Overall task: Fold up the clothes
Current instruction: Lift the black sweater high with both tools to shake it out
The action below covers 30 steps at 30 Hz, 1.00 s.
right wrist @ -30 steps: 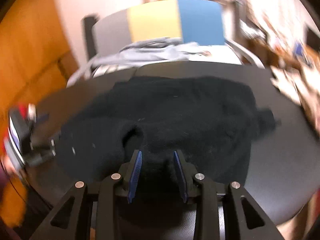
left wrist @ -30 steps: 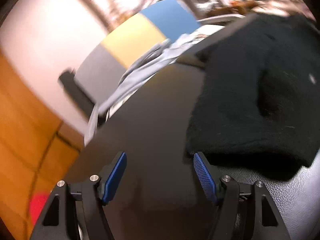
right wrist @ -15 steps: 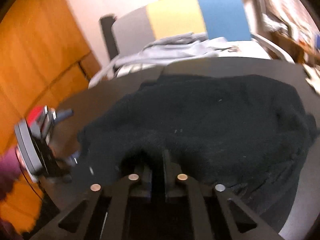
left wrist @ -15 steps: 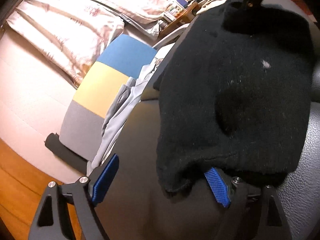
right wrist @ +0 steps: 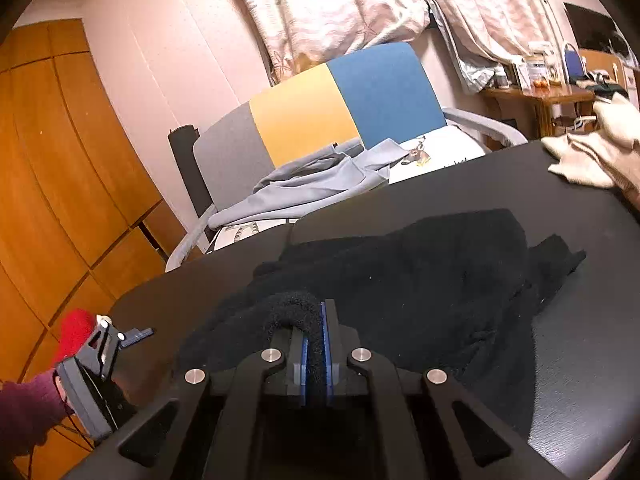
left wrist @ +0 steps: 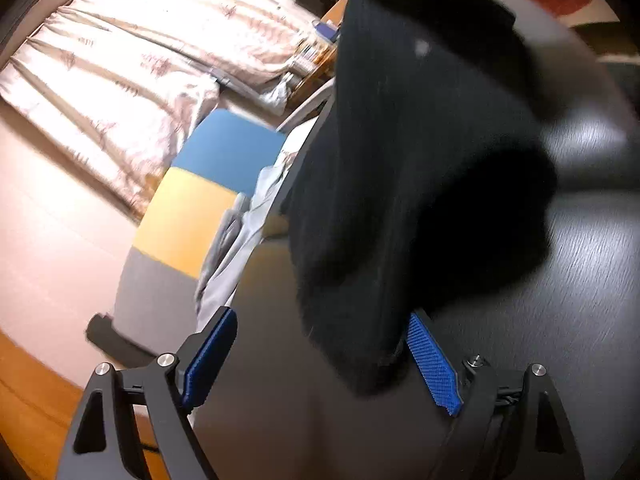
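Now right claw pinches black sweater on black table.

Your black garment reads as fuzzy, matt knit cloth, flecked with pale lint. It lies on a dark counter with a faint grain and soft sheen. Your right gripper is matt black plastic with bright metal screws; its blue pads look finely ribbed. Behind, a chair back in smooth woven fabric, glossy wooden cabinet doors and thin patterned curtains.
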Tool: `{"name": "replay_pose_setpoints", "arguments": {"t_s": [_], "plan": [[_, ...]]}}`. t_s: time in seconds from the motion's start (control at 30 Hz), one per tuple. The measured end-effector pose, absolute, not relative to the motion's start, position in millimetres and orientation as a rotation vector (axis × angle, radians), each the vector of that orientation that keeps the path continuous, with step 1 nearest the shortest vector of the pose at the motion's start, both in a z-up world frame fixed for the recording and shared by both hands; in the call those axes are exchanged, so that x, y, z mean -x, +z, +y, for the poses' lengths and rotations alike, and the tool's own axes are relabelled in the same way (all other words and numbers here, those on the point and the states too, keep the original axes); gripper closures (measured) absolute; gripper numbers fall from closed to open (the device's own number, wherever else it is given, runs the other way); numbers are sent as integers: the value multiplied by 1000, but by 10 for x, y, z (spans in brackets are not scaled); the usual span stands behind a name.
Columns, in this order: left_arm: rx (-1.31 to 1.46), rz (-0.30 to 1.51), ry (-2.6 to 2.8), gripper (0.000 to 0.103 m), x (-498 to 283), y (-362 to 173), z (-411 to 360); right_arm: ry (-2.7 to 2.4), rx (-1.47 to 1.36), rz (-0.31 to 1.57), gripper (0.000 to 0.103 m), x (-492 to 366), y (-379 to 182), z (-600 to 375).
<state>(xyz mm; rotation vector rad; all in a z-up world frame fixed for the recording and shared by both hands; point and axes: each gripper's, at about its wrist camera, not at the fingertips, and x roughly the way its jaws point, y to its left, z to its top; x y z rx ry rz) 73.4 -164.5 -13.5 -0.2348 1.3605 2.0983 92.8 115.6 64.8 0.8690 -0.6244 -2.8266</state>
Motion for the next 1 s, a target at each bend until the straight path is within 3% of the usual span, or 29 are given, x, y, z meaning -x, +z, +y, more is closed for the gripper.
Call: {"name": "replay_pose_setpoints", "arguments": {"t_s": [0.13, 0.23, 0.33, 0.4, 0.47, 0.8, 1.0], "plan": [[112, 1404, 2073, 16, -808, -195, -1409, -2811, -866, -670, 99, -963, 649, 1199], [184, 1314, 2193, 20, -649, -72, -1343, -2799, -864, -705, 99, -990, 650, 1232], [342, 1155, 2301, 49, -472, 79, -1340, -2792, -850, -728, 99, -1018, 683, 1249], [423, 1046, 2349, 78, -414, 163, -1345, -2792, -829, -732, 99, -1040, 738, 1245], [453, 973, 2380, 90, -417, 228, -1342, -2792, -807, -736, 99, -1061, 792, 1240], [375, 505, 2575, 95, -456, 1108, -1668, -2792, -694, -753, 99, -1169, 1079, 1217], [281, 254, 2652, 95, -499, 1691, -1890, -2790, -463, -692, 99, -1244, 1742, 1149]]}}
